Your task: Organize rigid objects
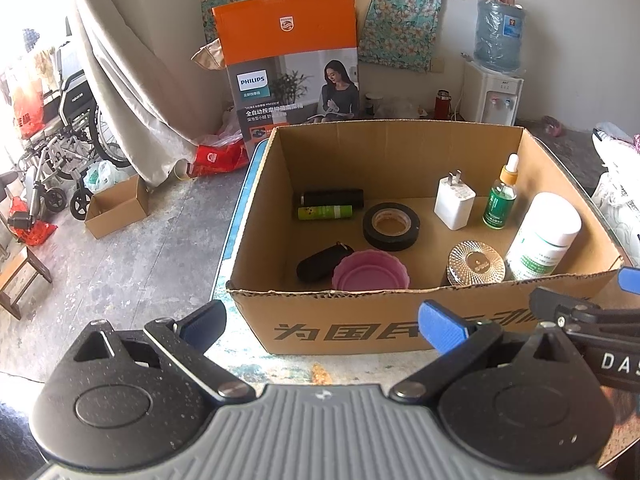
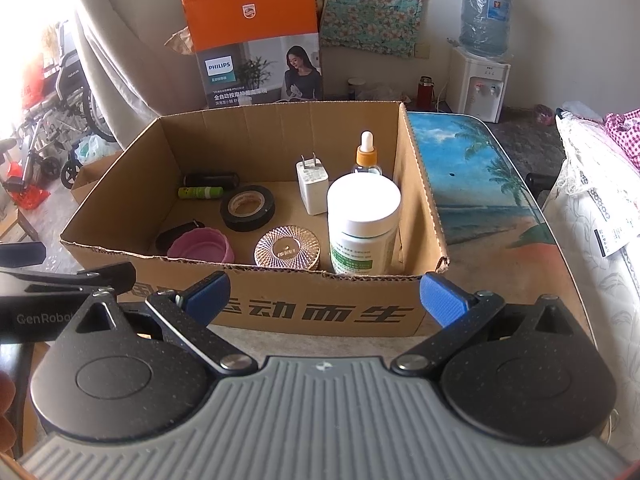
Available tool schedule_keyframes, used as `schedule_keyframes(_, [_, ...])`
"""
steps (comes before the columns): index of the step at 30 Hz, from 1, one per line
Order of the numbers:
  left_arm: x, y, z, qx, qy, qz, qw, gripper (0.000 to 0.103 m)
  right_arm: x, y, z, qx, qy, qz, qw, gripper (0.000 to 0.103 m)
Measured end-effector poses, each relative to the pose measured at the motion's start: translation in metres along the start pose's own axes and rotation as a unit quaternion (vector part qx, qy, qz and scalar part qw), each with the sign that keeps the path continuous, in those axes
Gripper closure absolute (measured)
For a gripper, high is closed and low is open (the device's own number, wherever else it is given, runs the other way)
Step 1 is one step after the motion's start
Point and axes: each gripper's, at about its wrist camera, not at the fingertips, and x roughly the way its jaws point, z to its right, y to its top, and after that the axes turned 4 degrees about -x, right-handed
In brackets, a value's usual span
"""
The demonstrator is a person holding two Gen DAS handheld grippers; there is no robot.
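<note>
Your left gripper (image 1: 323,322) and right gripper (image 2: 324,294) both hover with jaws spread and empty, just short of the cardboard box (image 1: 352,320) on the worktop (image 2: 480,184). Its near wall lies at 12 o'clock between them; the white bottle (image 2: 363,226) stands inside at 1 o'clock.

Both wrist cams sit close, just before the cardboard box's (image 1: 360,320) near wall, looking down inside; left view from its left, right view from its right. Shared: box interior.
</note>
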Motion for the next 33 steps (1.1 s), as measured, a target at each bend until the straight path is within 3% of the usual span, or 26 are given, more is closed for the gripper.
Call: schedule_keyframes(33, [-0.0052, -0.0003, 0.0023, 0.001, 0.006, 0.003, 1.0000, 0.000, -0.0028, -0.0026, 0.0002, 0.002, 0.001, 0.000, 1.000, 0.001])
